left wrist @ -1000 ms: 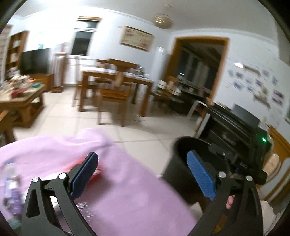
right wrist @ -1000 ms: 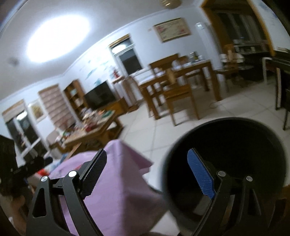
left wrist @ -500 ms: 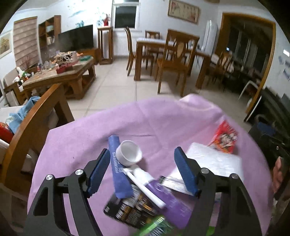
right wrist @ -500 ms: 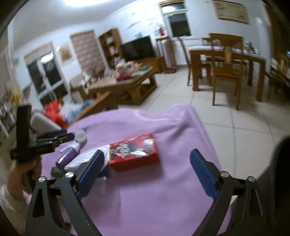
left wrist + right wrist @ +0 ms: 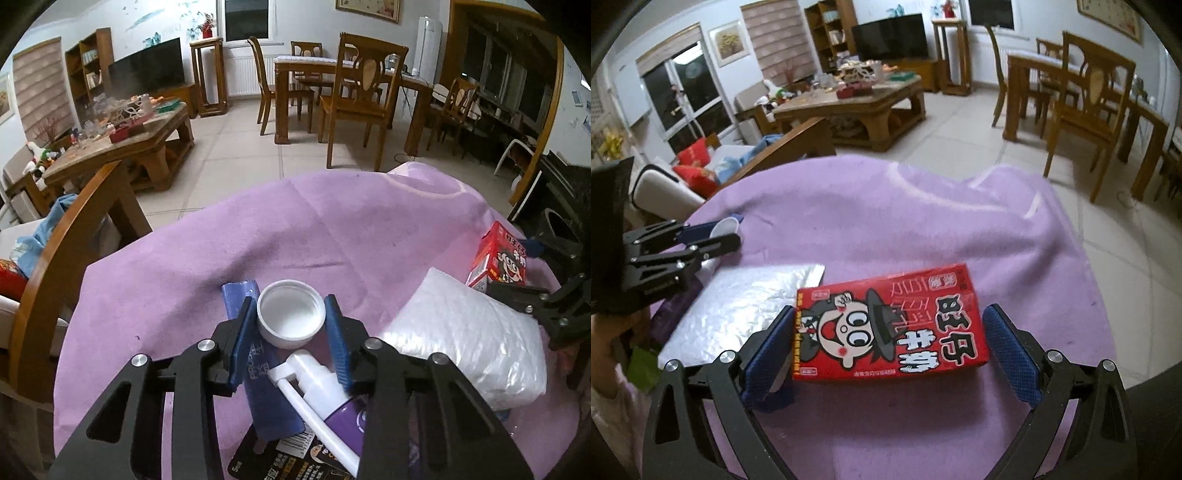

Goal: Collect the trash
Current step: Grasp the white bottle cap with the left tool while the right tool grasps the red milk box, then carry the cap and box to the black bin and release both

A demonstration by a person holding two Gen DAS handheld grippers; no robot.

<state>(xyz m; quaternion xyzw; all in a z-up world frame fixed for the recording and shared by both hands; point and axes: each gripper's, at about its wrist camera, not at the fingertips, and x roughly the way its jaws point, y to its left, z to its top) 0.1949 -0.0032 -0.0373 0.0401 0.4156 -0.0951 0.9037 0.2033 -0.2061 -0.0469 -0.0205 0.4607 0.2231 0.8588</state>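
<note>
Trash lies on a purple cloth. In the left wrist view my left gripper has closed its blue pads on a white cap, open side up. Under it lie a blue wrapper, a purple spray bottle and a dark packet. In the right wrist view my right gripper is open, its fingers on either side of a red milk carton lying flat, touching neither side clearly. A white padded bag lies left of the carton; it also shows in the left wrist view.
A wooden chair back stands at the cloth's left edge. Beyond are tiled floor, a cluttered coffee table and a dining table with chairs. A dark bin edge shows at lower right in the right wrist view.
Both grippers swung from the black bin to the cloth. The left one narrowed and closed on the white cap. The right one moved in so the red carton sits between its open fingers.
</note>
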